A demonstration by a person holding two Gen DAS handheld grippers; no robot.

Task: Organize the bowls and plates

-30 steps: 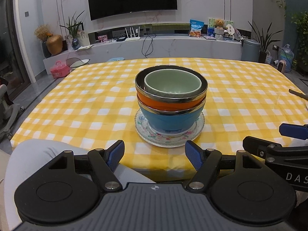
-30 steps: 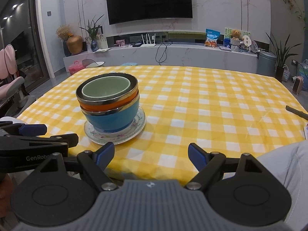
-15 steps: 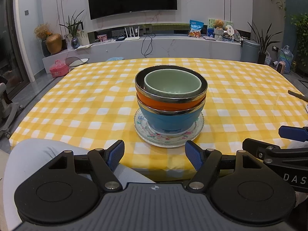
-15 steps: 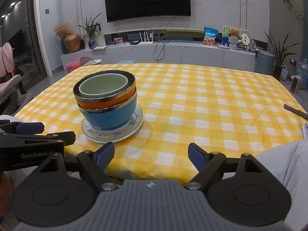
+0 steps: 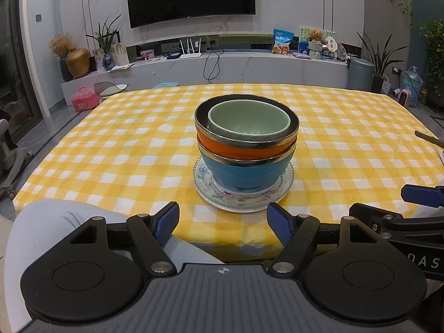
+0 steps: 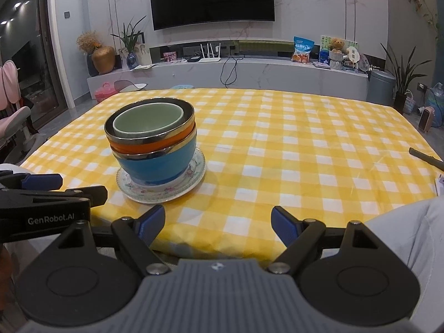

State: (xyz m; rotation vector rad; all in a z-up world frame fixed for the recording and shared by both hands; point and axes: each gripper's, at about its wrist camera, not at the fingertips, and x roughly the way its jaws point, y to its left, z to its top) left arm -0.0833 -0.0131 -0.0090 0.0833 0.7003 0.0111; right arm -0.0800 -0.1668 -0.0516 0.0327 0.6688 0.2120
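A flowered plate [image 5: 243, 199] is set on the yellow checked tablecloth [image 5: 111, 149], close to the near table edge. On the plate a blue bowl [image 5: 244, 173] stands upright; an orange bowl [image 5: 244, 149] is nested in it, and a small green bowl [image 5: 249, 122] sits inside the orange one. All places below are given from this stack.

The left gripper [image 5: 222, 222] is held in front of the stack, short of the table edge, its jaws spread wide with nothing between them. The right gripper [image 6: 217, 223] is held to the right of the stack and equally short of it, also wide and empty. Nothing is touched by either.

Whether the stack is the finished arrangement or is about to be taken apart cannot be told. If a bowl is to be lifted, the green bowl should probably be taken first, by its rim, one finger inside and one outside. The gap to the orange bowl's metal rim looks narrow on the near side, so the outer finger would be better lowered where the gap is widest. The lift should be kept straight up, so the lower bowls are not dragged or tipped. The plate could be steadied at its edge by the other gripper.
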